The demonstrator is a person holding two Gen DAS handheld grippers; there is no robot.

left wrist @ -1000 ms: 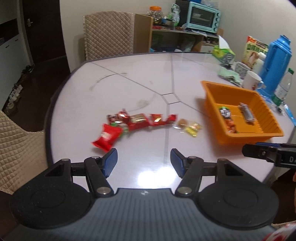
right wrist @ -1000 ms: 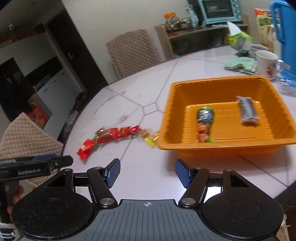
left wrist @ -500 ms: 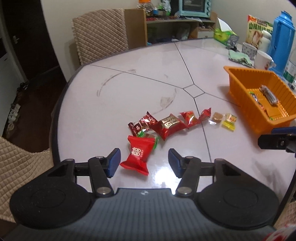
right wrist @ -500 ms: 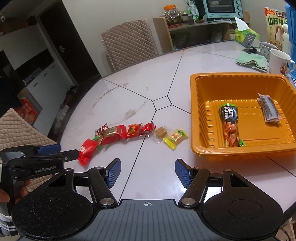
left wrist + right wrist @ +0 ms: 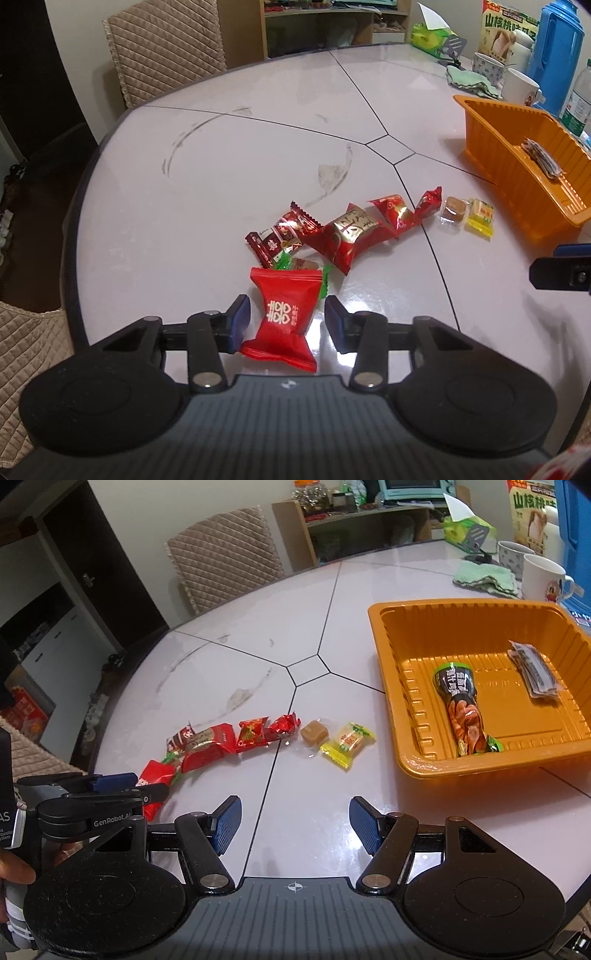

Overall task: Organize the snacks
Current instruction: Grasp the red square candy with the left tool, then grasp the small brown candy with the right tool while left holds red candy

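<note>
**Left gripper astride a red candy packet, right gripper held apart over the table**

Here, the left gripper [image 5: 286, 319] is shown lowered over the white table [image 5: 229, 155], with the red candy packet [image 5: 283, 314] lying flat between its blue pads [image 5: 239, 320]. The jaws have just been closing; a narrow gap is seen on both sides of the packet, so the pads are not yet pressed on it. The packet is shown at the near end of a loose row of snacks. Just beyond it a green-wrapped sweet [image 5: 295, 264] is partly covered by its upper edge, and past that a dark red bar [image 5: 280, 238], a large red and gold packet [image 5: 349, 234], two smaller red sweets [image 5: 395, 212], a brown cube [image 5: 453, 212] and a yellow sweet [image 5: 480, 218] are laid out toward the orange tray [image 5: 491, 147].

In the right wrist view, the right gripper [image 5: 295, 823] is held with its jaws well apart and nothing between them, above bare table nearer than the row. The orange tray [image 5: 380, 653] is seen to its right, well apart from the row, with a long dark snack pouch [image 5: 463, 709] and a small grey packet [image 5: 533, 672] lying apart on its floor. The left gripper [image 5: 122, 786] is seen at the left edge, over the red candy packet [image 5: 155, 775].
</note>
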